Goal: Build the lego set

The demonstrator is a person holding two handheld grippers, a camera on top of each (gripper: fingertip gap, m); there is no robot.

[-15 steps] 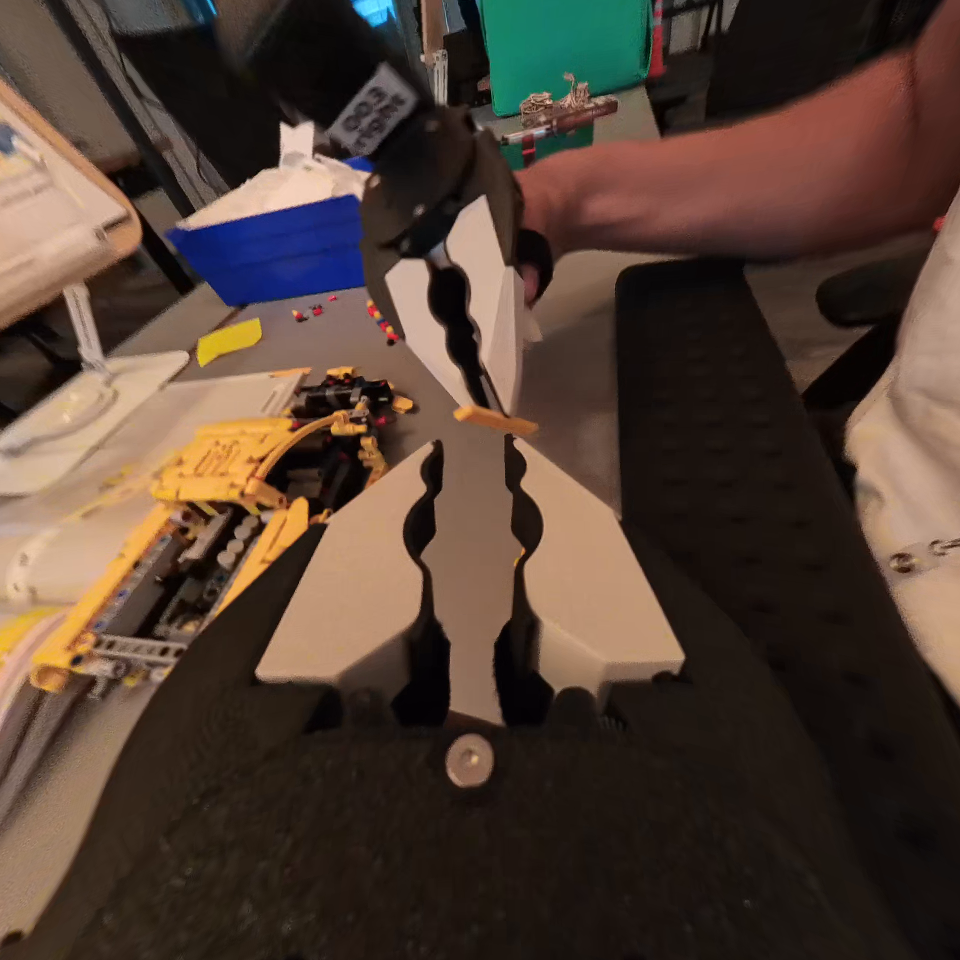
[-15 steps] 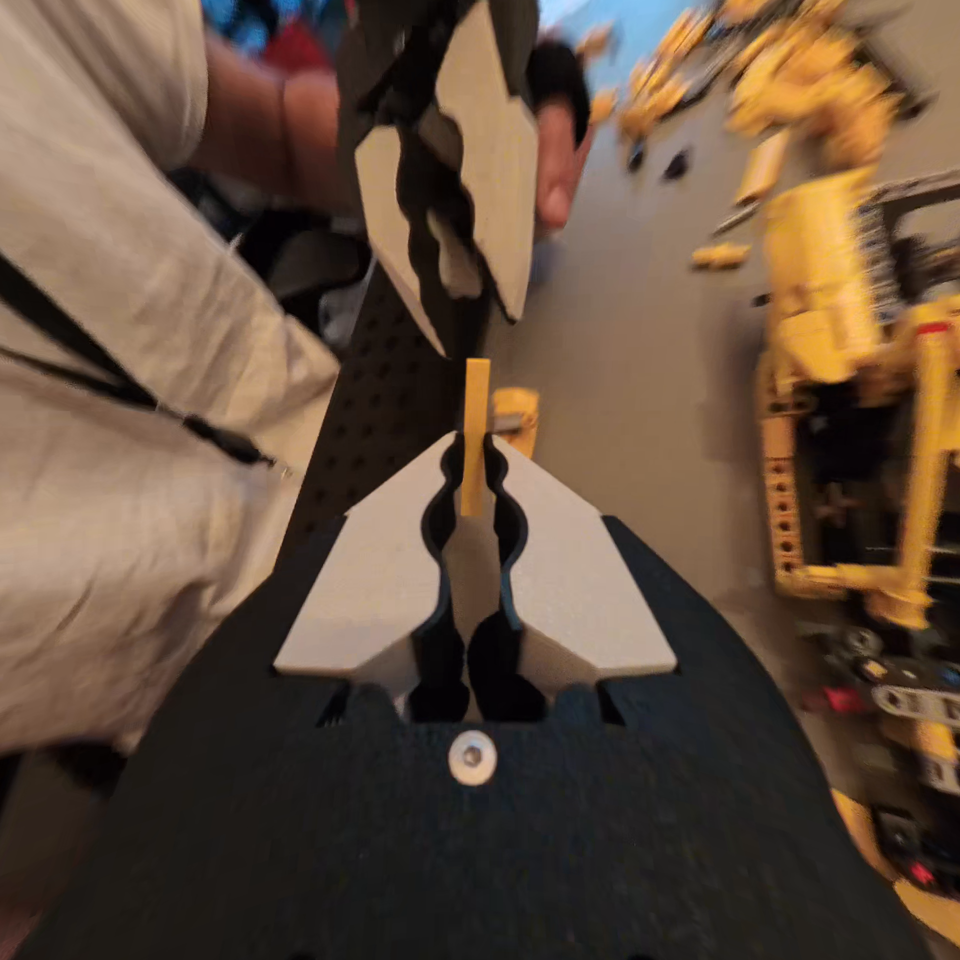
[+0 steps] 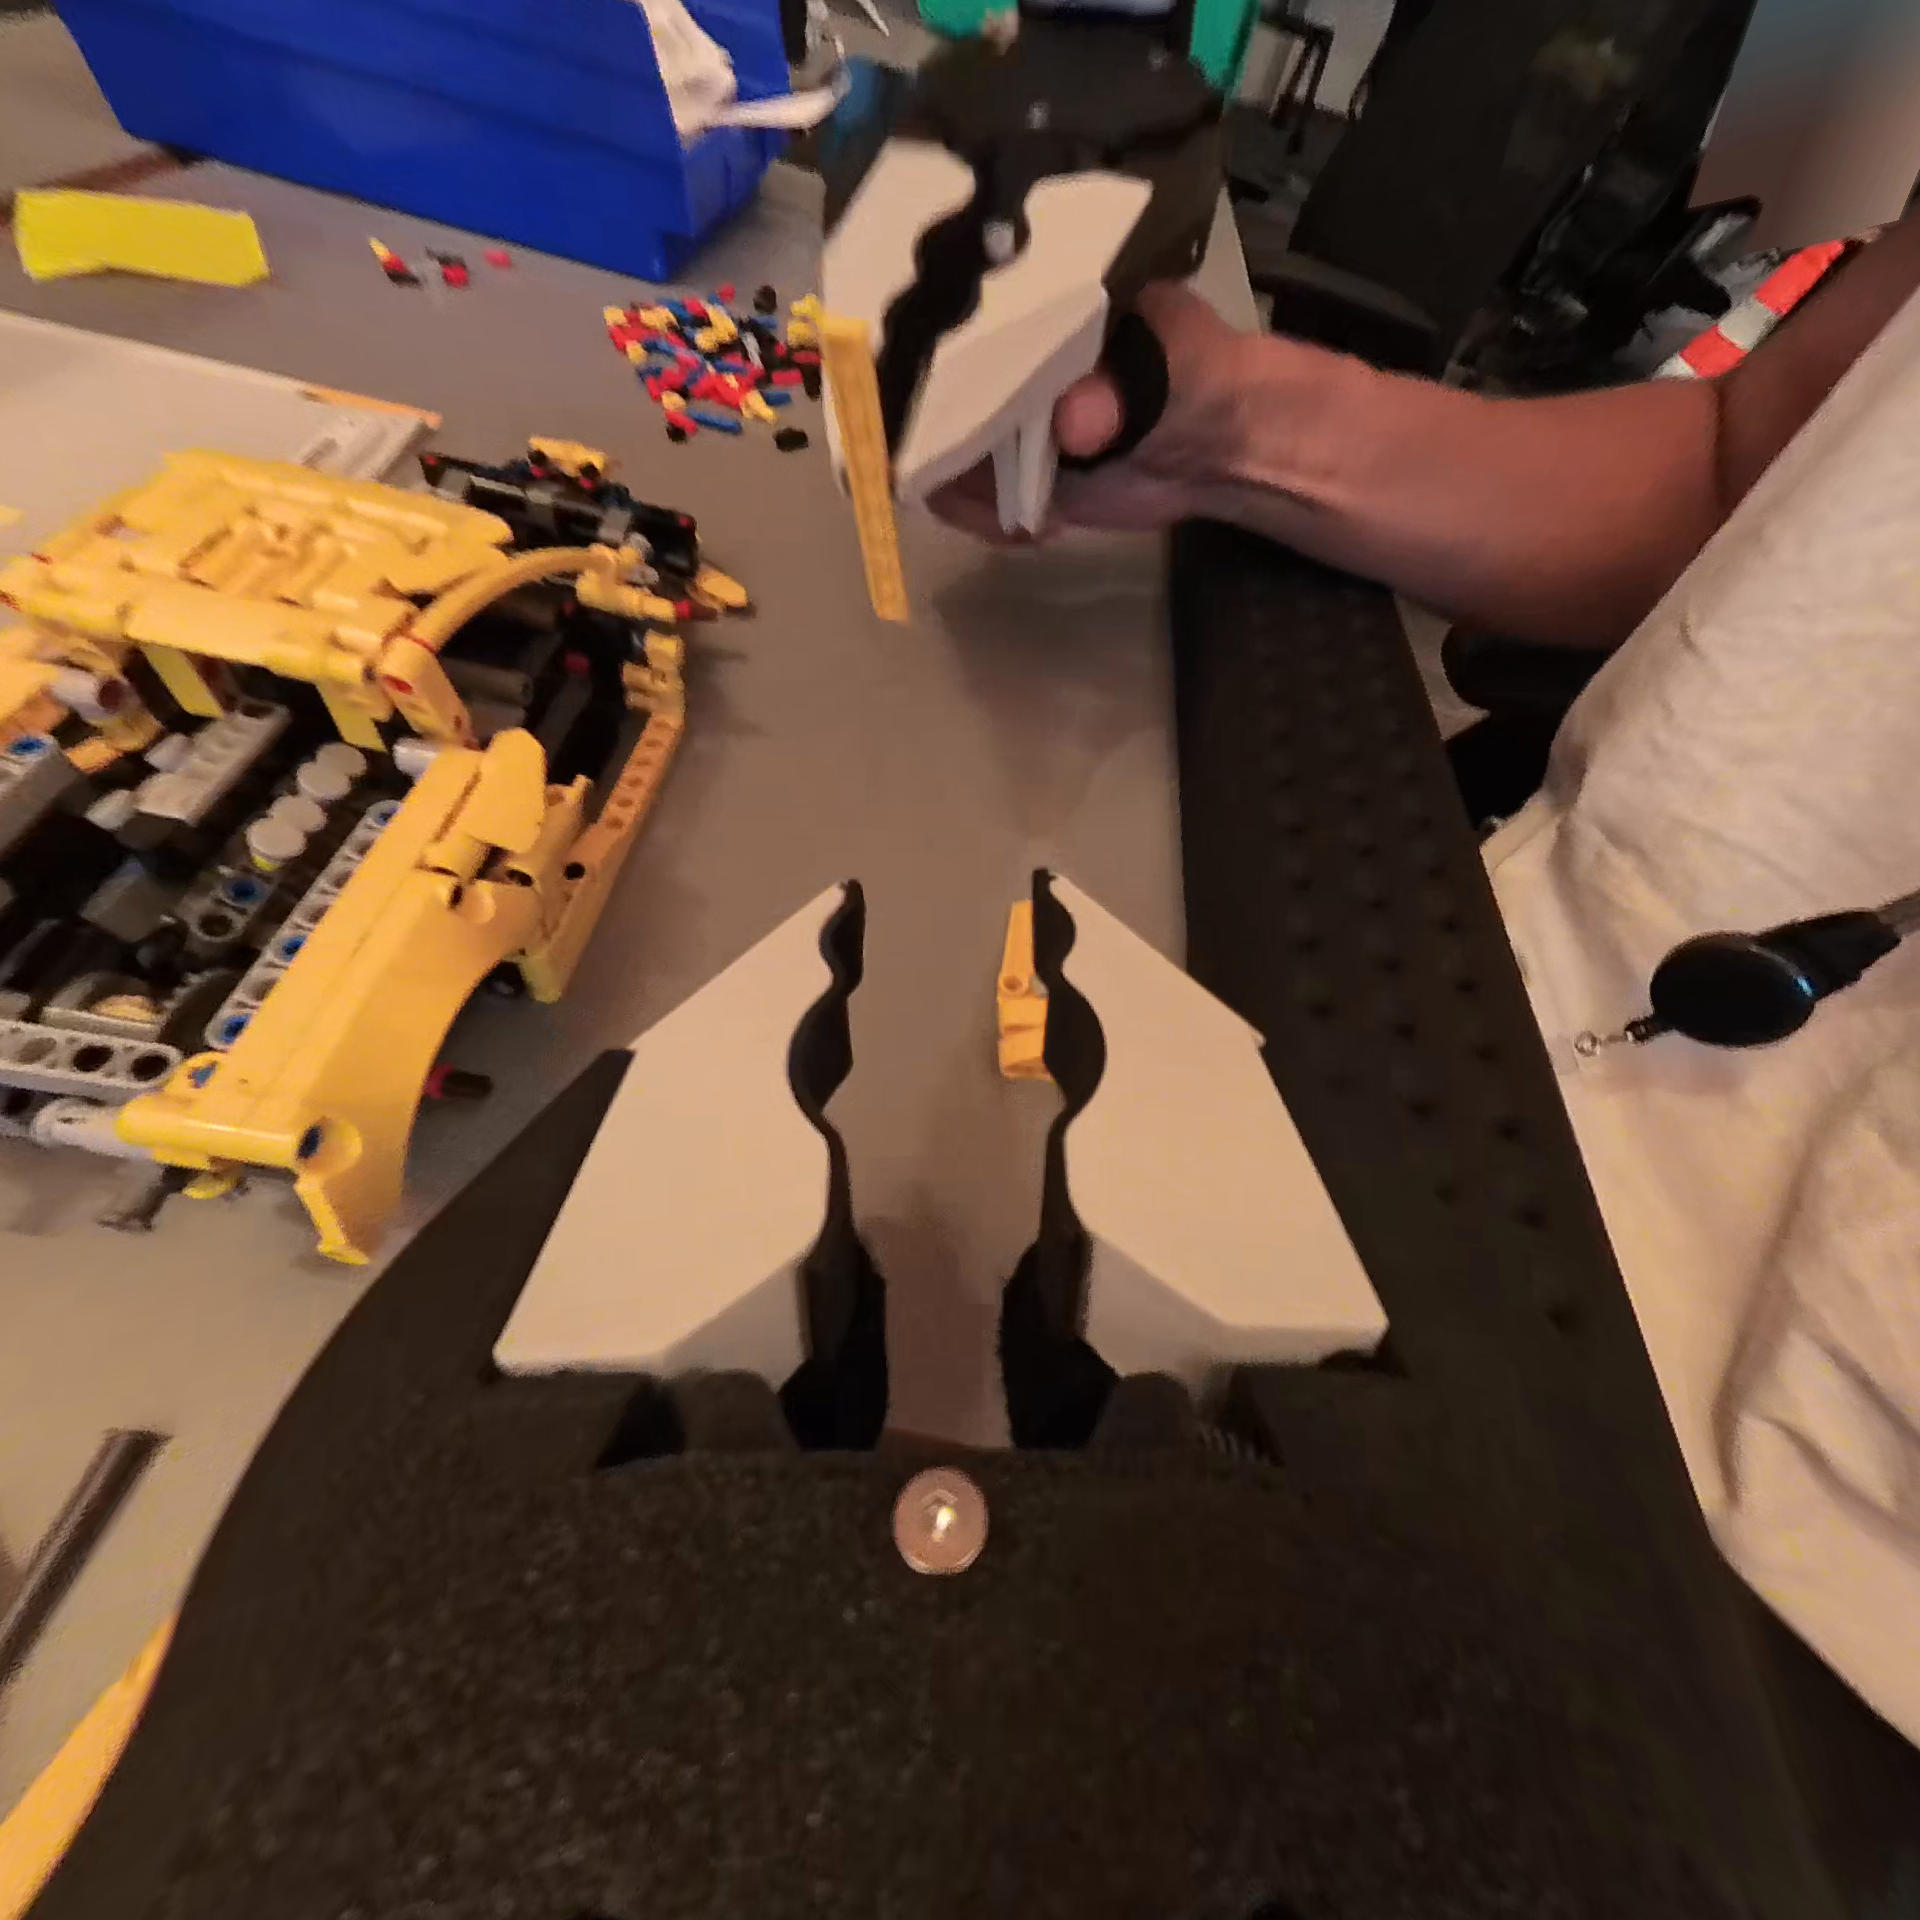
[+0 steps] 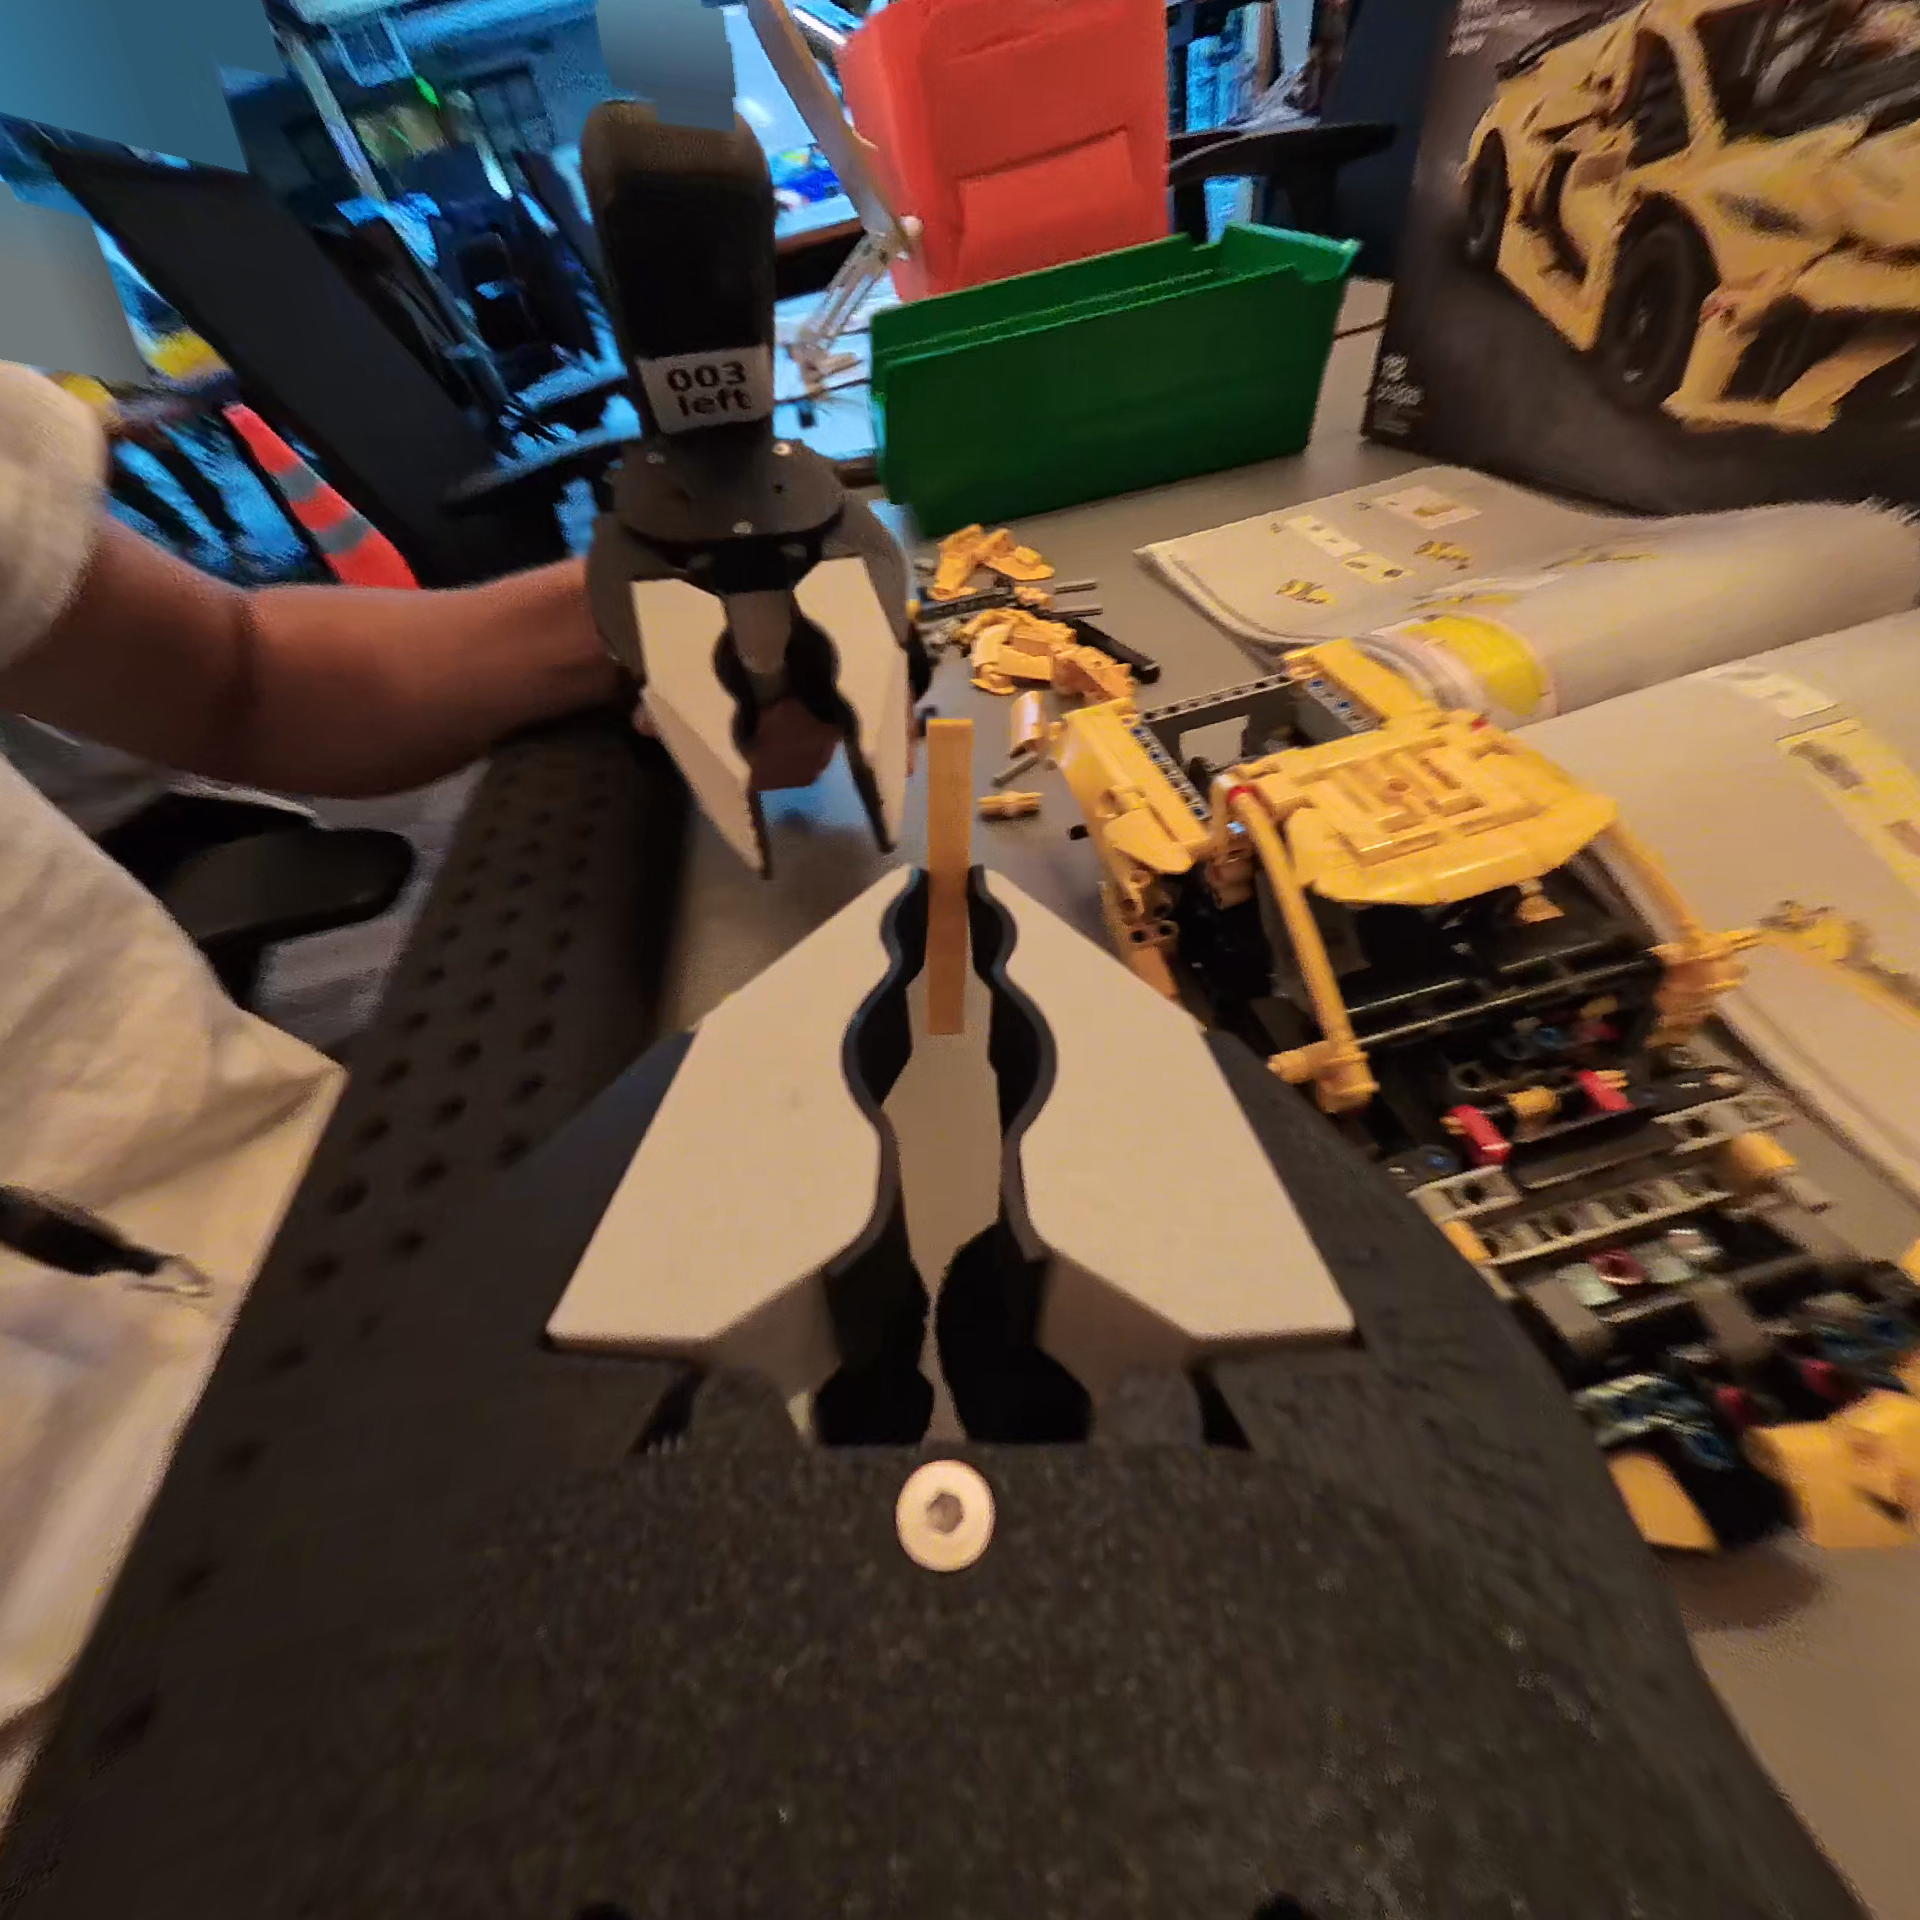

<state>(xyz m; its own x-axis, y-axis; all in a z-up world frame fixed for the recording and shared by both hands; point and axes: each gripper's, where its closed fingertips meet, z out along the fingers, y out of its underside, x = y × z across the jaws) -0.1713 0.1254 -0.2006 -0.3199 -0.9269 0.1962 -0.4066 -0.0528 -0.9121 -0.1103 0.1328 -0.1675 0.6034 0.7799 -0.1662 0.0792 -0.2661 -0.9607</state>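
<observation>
Taking the half-built yellow Lego car [image 3: 312,790] as the landmark and reading the left wrist view from left to right: the car sits on the grey table [image 3: 914,748] at the left, a blue bin [image 3: 436,114] stands beyond it, and a scatter of small coloured pins [image 3: 717,358] lies past its far corner. Right of the car, the left gripper [image 3: 945,894] stands with its jaws wide apart and nothing clamped; a small yellow connector piece [image 3: 1020,987] lies on the table just against the inner face of its right finger. Farther right and beyond, the right gripper [image 3: 883,457] pinches a long, thin yellow beam [image 3: 868,468] that hangs clear of the table. In the right wrist view the same beam [image 4: 948,873] stands upright between that gripper's [image 4: 945,883] narrow jaws, held by its lower half, with the car [image 4: 1403,883] to its right. The step in hand looks like bringing the beam to the car, or mating the connector to it first. To do it well, keep the pinch firm so the beam does not pivot, line its holes up squarely, and let the left gripper steady the car or the connector before any push.
</observation>
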